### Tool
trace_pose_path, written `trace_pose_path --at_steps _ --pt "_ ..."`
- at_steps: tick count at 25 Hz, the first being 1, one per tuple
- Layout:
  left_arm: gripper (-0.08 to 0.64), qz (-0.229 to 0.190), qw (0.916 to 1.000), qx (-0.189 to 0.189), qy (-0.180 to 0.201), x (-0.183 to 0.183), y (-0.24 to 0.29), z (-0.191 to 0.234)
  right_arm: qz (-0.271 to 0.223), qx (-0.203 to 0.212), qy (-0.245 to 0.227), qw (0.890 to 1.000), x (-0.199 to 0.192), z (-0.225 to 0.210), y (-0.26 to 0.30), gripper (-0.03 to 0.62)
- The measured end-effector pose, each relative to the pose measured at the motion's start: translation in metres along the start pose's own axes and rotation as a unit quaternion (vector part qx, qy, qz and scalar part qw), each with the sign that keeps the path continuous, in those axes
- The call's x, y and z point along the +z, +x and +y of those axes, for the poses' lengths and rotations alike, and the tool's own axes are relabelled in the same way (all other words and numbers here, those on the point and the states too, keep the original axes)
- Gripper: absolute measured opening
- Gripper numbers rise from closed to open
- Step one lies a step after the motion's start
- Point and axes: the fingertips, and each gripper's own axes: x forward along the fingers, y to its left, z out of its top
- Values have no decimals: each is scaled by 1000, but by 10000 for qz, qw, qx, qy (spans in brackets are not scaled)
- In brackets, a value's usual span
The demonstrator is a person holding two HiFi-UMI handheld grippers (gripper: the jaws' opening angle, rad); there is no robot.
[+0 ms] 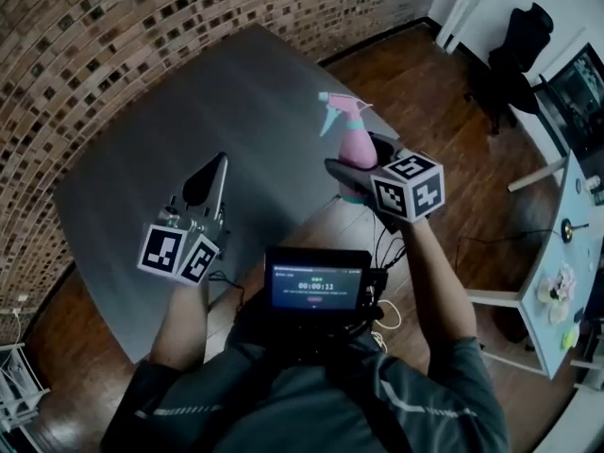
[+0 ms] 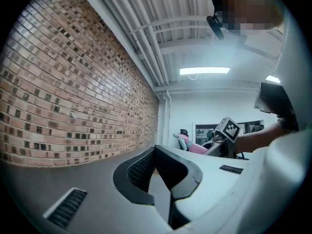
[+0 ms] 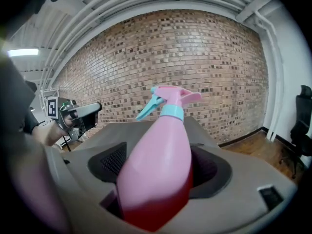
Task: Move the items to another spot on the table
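Note:
A pink spray bottle (image 1: 356, 145) with a teal trigger and collar is clamped between the jaws of my right gripper (image 1: 355, 166), which is shut on its body. It hangs in the air over the near right edge of the grey table (image 1: 179, 111). In the right gripper view the bottle (image 3: 158, 150) fills the space between the black pads, nozzle up and leaning left. My left gripper (image 1: 216, 170) hovers over the table's near part, shut with nothing in it. The left gripper view shows its pads (image 2: 141, 172) meeting, and the bottle (image 2: 197, 149) far off.
A brick wall (image 1: 85, 36) runs along the table's far side. Wooden floor (image 1: 425, 111) lies to the right, with a black chair (image 1: 519, 50) and a white side table (image 1: 557, 281) carrying small items. A small screen (image 1: 316, 286) hangs at the person's chest.

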Motion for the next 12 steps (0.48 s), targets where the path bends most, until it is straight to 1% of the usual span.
trace_pose_path --at_steps 5,9,12 --pt "-4 120 9996 259 38 -8 27 23 190 292 -46 9994 18 -31 48 403" --pt "-4 270 9984 455 192 -18 54 45 361 532 -174 9978 34 -53 87 403" --pt "-3 477 9958 775 118 -29 71 64 508 793 -353 9949 45 -69 120 403"
